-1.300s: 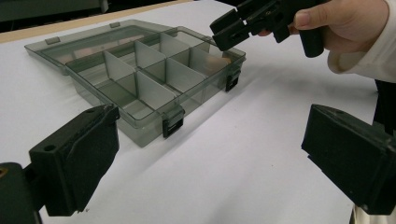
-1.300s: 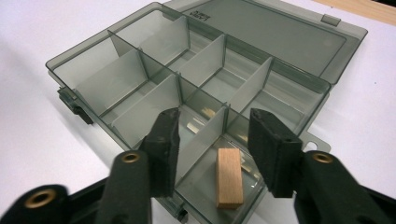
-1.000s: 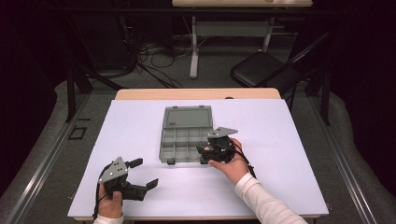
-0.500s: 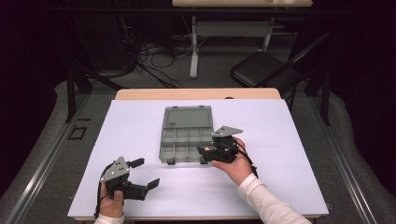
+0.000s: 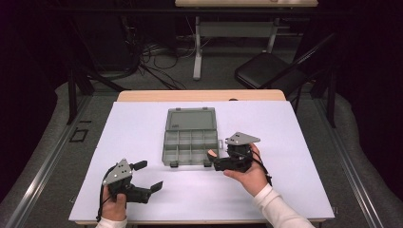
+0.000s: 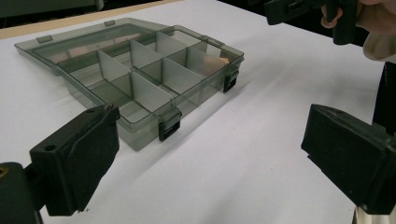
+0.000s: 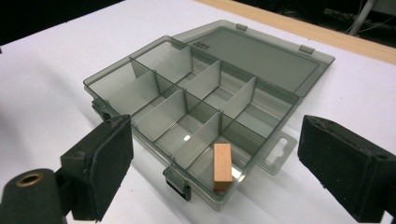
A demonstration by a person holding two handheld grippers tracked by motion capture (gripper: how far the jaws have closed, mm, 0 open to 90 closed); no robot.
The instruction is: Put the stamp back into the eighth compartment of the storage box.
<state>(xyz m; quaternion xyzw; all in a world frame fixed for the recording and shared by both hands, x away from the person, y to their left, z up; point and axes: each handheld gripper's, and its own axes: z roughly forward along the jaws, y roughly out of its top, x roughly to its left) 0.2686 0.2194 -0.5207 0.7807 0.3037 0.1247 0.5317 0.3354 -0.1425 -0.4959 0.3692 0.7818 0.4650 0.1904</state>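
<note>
Organizer box (image 5: 191,137) sits open with a wood block (image 7: 222,166) in its corner compartment. Right gripper (image 5: 212,159) hovers beside that corner, fingers apart; left gripper (image 5: 148,176) well away, also spread.

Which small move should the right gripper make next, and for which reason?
Probably draw the right gripper back from the organizer box. Its jaws stand open with nothing between them, and the wooden block already lies in the near corner compartment, so that placement looks done.

Grey translucent organizer box (image 7: 196,107) lay open on the bench (image 5: 142,128) — lid flat behind it; small wooden block (image 7: 222,166) stood tilted in the near corner compartment.
</note>
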